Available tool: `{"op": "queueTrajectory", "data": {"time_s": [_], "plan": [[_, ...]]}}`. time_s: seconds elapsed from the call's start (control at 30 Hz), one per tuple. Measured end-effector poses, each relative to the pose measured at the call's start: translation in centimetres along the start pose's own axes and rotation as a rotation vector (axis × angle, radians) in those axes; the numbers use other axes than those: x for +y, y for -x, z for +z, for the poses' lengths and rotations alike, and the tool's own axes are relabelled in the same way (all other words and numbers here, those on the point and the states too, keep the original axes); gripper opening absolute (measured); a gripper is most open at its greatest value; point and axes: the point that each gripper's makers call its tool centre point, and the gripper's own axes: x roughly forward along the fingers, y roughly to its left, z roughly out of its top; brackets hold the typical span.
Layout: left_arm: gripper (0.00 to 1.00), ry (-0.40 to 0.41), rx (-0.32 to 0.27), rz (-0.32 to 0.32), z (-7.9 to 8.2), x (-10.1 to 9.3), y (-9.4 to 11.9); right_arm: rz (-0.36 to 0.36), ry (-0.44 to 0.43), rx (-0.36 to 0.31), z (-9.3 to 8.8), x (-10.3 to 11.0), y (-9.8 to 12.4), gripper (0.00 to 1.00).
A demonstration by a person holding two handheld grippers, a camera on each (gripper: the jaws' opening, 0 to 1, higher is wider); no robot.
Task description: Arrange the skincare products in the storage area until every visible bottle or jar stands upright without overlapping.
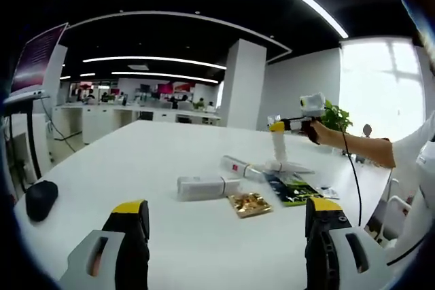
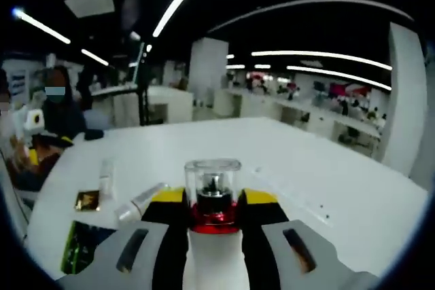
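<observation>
Clamped in the right gripper (image 2: 215,212), a clear-capped bottle (image 2: 213,188) stands upright on the table (image 2: 285,161) (presumably for placement), while the left gripper (image 1: 228,219) hangs spread, empty.

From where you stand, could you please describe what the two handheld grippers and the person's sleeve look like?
The left gripper has grey jaws faced in black and capped in yellow, each with a slot. The right gripper is built the same; in the left gripper view a thin dark cable hangs from it. The person wears a white sleeve.
</observation>
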Motion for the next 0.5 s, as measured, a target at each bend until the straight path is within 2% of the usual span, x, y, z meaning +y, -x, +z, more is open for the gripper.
{"op": "queueTrajectory", "data": {"time_s": [0.2, 0.3, 0.33, 0.5], "plan": [[0.98, 0.004, 0.007, -0.008, -0.2, -0.1, -0.1, -0.008, -0.017, -0.063, 0.0, 0.0, 1.1, 0.27], [0.98, 0.008, 0.002, -0.018, -0.1, -0.4, -0.2, -0.029, -0.063, -0.120, 0.0, -0.6, 1.8, 0.27], [0.98, 0.007, 0.000, -0.020, -0.1, -0.4, -0.2, -0.014, -0.074, -0.163, 0.1, -0.6, 2.1, 0.27], [0.98, 0.008, 0.007, -0.021, -0.2, -0.4, -0.2, -0.045, -0.099, -0.226, -0.1, -1.1, 3.2, 0.27]]}}
